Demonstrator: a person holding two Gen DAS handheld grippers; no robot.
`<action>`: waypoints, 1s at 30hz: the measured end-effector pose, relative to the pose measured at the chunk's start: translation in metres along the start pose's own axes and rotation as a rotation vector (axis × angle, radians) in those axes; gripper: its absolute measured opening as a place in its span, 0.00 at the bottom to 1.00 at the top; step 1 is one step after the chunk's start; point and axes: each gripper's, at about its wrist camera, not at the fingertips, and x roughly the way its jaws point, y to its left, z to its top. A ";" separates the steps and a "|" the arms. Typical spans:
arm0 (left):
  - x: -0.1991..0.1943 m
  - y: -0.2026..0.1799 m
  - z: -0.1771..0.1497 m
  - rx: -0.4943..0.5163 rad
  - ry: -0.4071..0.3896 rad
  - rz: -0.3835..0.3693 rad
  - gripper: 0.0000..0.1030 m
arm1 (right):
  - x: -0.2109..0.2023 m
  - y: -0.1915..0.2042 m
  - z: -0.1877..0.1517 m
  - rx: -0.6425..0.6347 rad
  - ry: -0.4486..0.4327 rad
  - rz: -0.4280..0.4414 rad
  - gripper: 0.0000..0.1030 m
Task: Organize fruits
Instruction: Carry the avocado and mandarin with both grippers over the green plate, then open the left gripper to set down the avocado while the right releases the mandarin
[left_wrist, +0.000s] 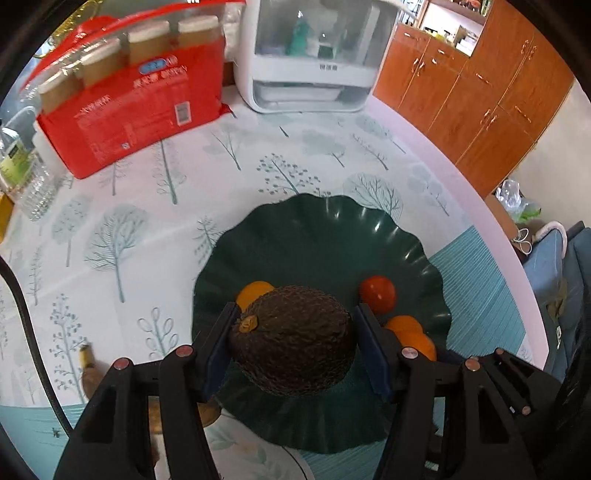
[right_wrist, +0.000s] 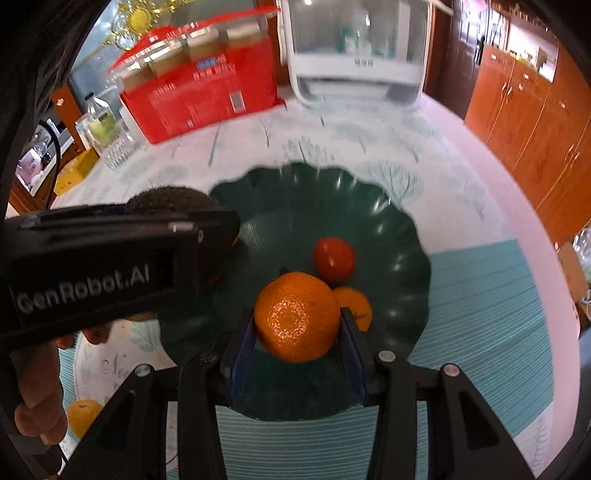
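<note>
Avocado between left tongs — gripped.

avocado: rough, matt | plate: glossy plastic | tangerine: dimpled, shiny | cabinets: glossy wood

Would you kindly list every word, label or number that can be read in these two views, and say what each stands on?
"GenRobot.AI": white letters on the side of the left gripper, seen in the right wrist view.
Red package: blue label, white lines and a barcode patch, too blurred to read.
White appliance: small grey mark on its front, too small to read.
Clear bottle: green label, unreadable.
</note>
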 end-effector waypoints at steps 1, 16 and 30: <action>0.003 0.000 0.000 0.002 0.005 -0.002 0.59 | 0.003 0.000 -0.001 0.001 0.008 0.002 0.43; 0.002 -0.009 -0.001 0.056 -0.029 -0.015 0.81 | 0.003 0.004 0.003 0.017 0.012 0.042 0.49; -0.034 -0.008 -0.002 0.054 -0.082 0.009 0.83 | -0.023 0.001 0.009 0.028 -0.037 0.032 0.52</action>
